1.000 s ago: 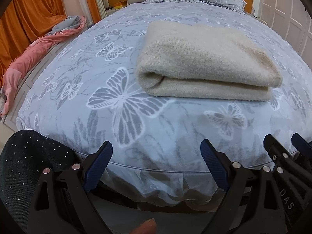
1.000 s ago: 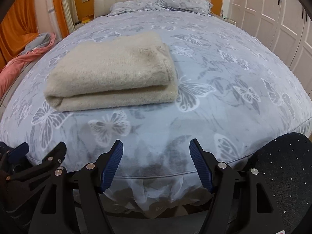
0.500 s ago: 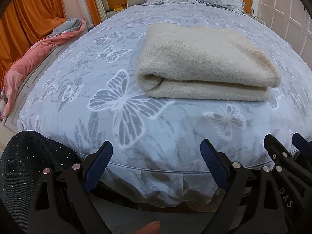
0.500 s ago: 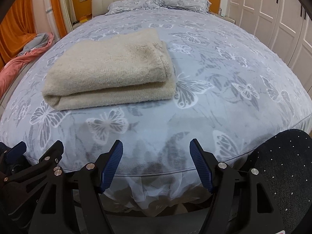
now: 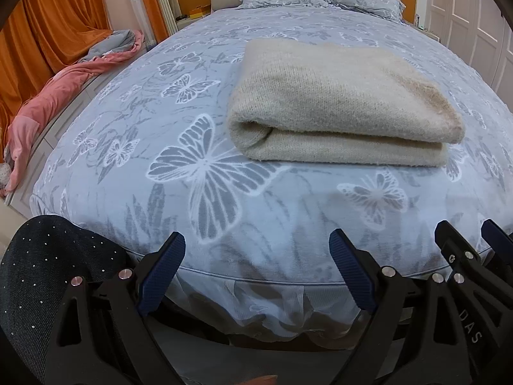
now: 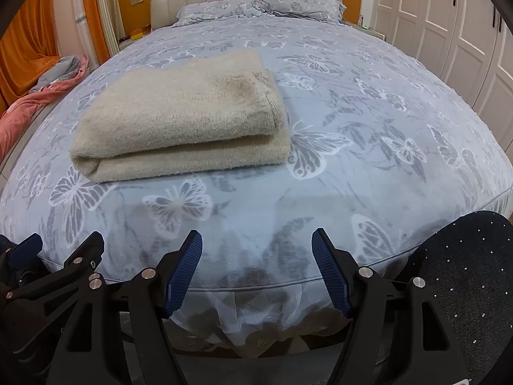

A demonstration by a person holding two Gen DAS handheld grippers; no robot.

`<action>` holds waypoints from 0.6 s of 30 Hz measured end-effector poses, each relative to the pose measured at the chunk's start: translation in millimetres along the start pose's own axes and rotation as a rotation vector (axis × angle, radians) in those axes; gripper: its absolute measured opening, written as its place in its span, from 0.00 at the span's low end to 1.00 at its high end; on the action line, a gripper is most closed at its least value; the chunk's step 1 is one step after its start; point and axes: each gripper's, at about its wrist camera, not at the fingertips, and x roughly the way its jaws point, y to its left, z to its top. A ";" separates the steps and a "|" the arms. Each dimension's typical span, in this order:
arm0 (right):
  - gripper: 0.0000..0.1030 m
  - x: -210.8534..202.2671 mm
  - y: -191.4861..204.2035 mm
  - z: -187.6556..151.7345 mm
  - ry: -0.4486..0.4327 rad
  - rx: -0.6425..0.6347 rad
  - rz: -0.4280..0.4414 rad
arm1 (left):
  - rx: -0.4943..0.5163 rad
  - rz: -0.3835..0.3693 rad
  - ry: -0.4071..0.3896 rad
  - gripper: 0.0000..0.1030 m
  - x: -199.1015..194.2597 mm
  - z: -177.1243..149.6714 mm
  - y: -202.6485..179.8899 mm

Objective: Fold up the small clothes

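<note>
Beige folded sweater [image 5: 340,102] on bed [image 5: 192,128], long axis crosswise, ahead of both grippers; left gripper [image 5: 256,272] nearer, right gripper [image 6: 256,269] likewise with fingers apart, empty.

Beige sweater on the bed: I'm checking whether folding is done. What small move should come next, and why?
Probably just keep both grippers back and leave it. The beige sweater already lies folded in a neat rectangle, layers stacked, on the butterfly bedspread. The left gripper and right gripper are open, empty, and short of the bed's near edge.

cream knit garment [image 5: 340,96] on grey-blue butterfly-print bedspread [image 5: 205,173]; curtains [image 5: 61,22] seemingly orange.
</note>
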 end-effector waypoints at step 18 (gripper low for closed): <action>0.67 -0.4 3.7 -1.4 -0.008 0.004 0.001 | 0.002 0.029 -0.030 0.85 -2.7 -1.4 -1.5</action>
